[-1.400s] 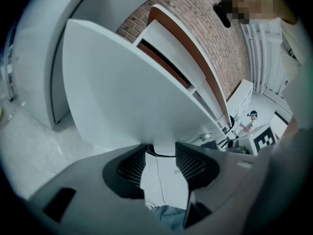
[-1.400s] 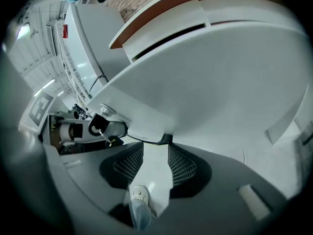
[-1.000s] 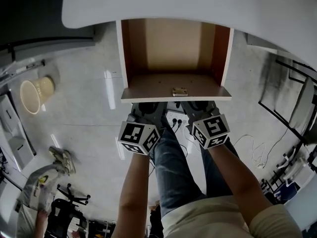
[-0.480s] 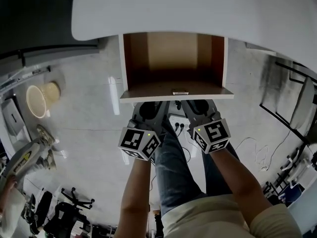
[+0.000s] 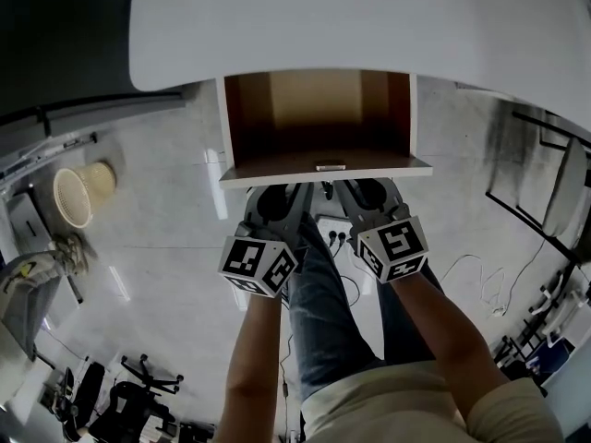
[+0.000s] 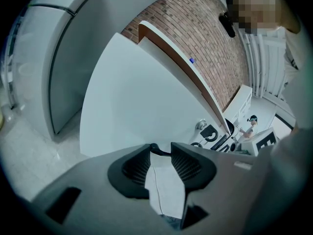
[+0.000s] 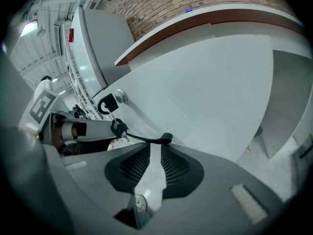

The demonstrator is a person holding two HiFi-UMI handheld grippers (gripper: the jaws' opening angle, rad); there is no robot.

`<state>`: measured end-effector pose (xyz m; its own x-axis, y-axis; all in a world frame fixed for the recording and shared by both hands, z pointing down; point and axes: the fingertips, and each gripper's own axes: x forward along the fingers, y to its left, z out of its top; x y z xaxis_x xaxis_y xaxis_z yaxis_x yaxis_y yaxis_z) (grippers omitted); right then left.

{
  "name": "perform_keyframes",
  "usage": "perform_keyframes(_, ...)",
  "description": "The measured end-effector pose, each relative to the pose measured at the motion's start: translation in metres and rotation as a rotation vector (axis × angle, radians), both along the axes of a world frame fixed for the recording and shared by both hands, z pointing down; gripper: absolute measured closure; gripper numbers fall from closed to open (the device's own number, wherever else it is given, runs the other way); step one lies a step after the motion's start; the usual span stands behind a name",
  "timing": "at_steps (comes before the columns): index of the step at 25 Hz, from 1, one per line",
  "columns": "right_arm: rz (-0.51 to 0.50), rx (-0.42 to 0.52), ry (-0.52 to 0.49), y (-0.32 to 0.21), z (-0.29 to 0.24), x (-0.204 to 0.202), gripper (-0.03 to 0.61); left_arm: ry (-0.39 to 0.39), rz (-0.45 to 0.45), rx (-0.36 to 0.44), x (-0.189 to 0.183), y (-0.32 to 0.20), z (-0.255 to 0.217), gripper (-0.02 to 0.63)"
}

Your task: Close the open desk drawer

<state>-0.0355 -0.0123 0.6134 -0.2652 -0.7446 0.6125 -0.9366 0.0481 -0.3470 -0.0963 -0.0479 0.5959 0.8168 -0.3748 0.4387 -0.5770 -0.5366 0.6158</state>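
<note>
The open drawer point(image 5: 325, 172) sticks out from under the white desk top point(image 5: 369, 17), its brown inside empty, and a small lock plate point(image 5: 330, 165) sits on its front edge. Both grippers are at the drawer's white front. My left gripper point(image 5: 277, 198) faces that front panel point(image 6: 137, 97); in the left gripper view its jaws point(image 6: 161, 148) have just opened a little wider and nothing is between them. My right gripper point(image 5: 369, 196) faces the panel point(image 7: 205, 82) next to the keyed lock point(image 7: 120, 97). Its jaws point(image 7: 155, 148) have just been closing, with a narrow empty gap left.
A woven basket point(image 5: 78, 192) stands on the floor at left. An office chair base point(image 5: 138, 400) is at lower left, a black frame rack point(image 5: 545, 192) at right, and loose cables point(image 5: 471, 275) beside my legs. A black tag point(image 7: 106, 103) hangs from the lock.
The drawer has slid further in under the desk, so less of its inside shows. Both grippers moved forward with its front. A person at lower left has gone out of view.
</note>
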Motion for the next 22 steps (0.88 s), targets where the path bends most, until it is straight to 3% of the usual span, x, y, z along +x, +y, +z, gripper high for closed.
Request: perform_keyframes(22,0.027,0.025,-0.001,-0.029,-0.003,0.007,0.502,0.006,-0.008,0.022,0.008,-0.030,-0.004,0.476)
